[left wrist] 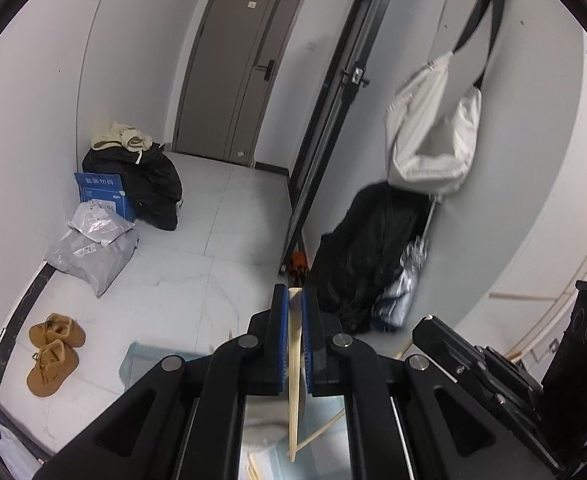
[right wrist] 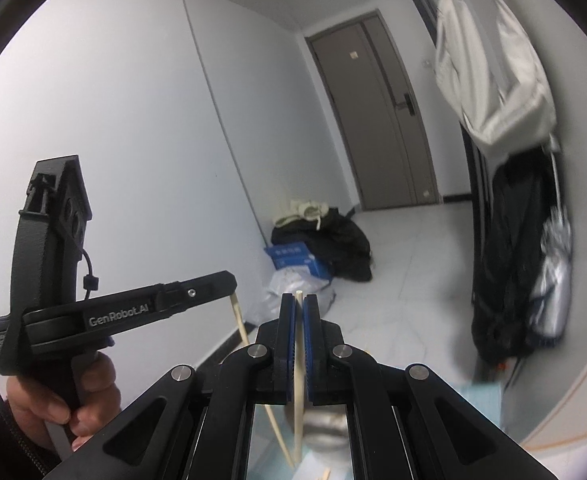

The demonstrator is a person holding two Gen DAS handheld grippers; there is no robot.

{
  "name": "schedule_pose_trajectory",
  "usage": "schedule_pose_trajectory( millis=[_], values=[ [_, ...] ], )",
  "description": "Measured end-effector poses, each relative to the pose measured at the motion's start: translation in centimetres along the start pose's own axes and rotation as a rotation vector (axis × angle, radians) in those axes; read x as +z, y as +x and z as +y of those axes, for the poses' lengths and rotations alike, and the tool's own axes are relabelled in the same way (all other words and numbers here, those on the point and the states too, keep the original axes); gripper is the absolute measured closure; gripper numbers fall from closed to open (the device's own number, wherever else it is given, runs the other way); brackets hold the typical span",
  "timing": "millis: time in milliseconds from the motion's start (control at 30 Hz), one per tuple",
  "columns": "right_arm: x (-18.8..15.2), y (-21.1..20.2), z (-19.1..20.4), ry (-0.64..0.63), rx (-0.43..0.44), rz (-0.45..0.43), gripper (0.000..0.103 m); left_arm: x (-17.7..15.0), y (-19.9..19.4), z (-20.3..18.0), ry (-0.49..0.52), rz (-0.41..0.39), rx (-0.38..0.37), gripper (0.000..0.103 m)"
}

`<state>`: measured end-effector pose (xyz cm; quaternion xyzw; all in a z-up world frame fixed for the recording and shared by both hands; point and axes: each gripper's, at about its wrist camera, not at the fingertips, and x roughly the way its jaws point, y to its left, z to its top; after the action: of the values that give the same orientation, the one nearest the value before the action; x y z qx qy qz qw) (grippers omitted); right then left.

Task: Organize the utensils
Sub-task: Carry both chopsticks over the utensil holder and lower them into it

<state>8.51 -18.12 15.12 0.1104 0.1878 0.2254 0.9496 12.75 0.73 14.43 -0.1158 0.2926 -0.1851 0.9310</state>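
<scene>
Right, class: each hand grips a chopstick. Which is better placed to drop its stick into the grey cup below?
Probably the right. Its tongs hold their chopstick nearly upright beside the blurred grey cup; the left chopstick slants in from the side.

2 pale wooden chopsticks are held up off the tabletop, each upright and clamped between blue gripper pads: one chopstick (left wrist: 294,364) stands in the left gripper (left wrist: 294,300), the other chopstick (right wrist: 299,364) in the right gripper (right wrist: 299,300), both tips poking just above the pads.
</scene>
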Motion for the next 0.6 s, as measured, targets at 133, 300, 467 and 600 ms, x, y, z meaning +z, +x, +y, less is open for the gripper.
schedule_pose_trajectory(
  millis=[133,300,467,600],
  values=[
    [2.3,2.0,0.2,-0.034,-0.011,-0.004,0.100,1.7,1.3,0.6,-0.017,-0.025,0.005,0.101],
    [3.8,4.7,-0.2,-0.060,-0.025,-0.014,0.100,3.1,3.5,1.9,-0.026,-0.034,0.015,0.101],
    [3.7,7.5,-1.8,-0.050,-0.069,0.003,0.100,3.3,5.9,3.0,-0.019,-0.030,0.043,0.101],
    [3.3,9.0,-3.4,-0.033,-0.102,0.001,0.100,2.8,7.2,3.3,0.007,-0.023,0.057,0.101]
  ],
)
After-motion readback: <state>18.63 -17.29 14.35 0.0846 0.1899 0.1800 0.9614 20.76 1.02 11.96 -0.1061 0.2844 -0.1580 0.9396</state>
